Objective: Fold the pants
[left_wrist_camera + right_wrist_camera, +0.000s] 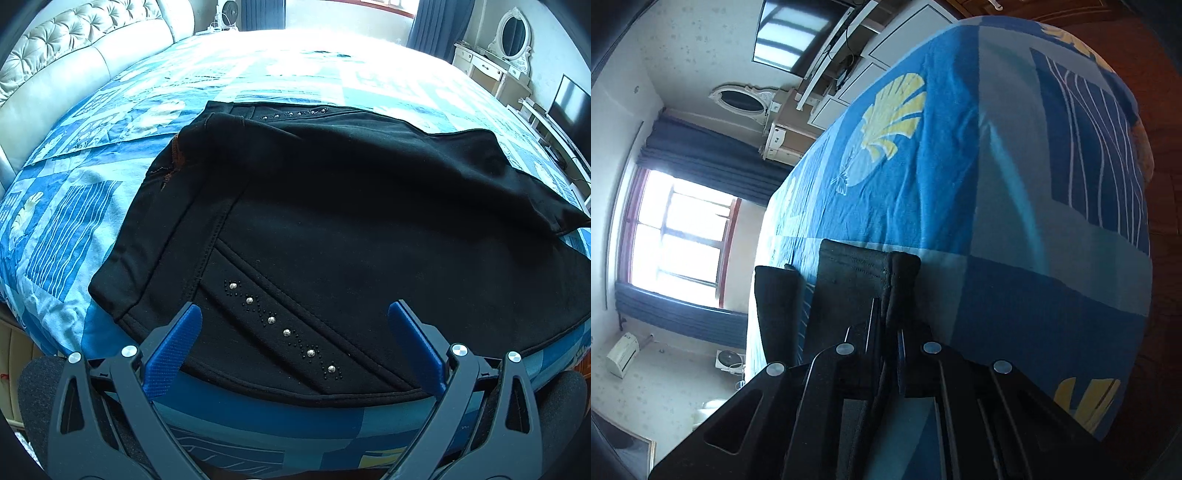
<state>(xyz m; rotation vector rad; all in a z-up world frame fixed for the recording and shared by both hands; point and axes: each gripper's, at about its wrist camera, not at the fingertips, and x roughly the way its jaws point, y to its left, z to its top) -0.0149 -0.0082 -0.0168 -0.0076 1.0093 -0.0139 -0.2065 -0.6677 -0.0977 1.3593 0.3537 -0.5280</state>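
Observation:
Black pants (332, 206) with a diagonal row of silver studs lie on the blue patterned bed, waistband end nearest me, one leg laid over the top toward the right. My left gripper (294, 314) is open, its blue fingers (177, 343) spread just above the studded pocket near the front hem. In the right wrist view my right gripper (886, 295) is shut on a black hem of the pants (864, 273), held above the bedspread with the camera rolled sideways. A second fold of black cloth (775, 314) hangs beside it.
The blue bedspread (70, 221) covers the whole bed; a padded headboard (74, 66) is at the left. A dressing table with oval mirror (511, 37) and a TV (572, 107) stand at the right. A window with dark curtains (679, 236) shows in the right wrist view.

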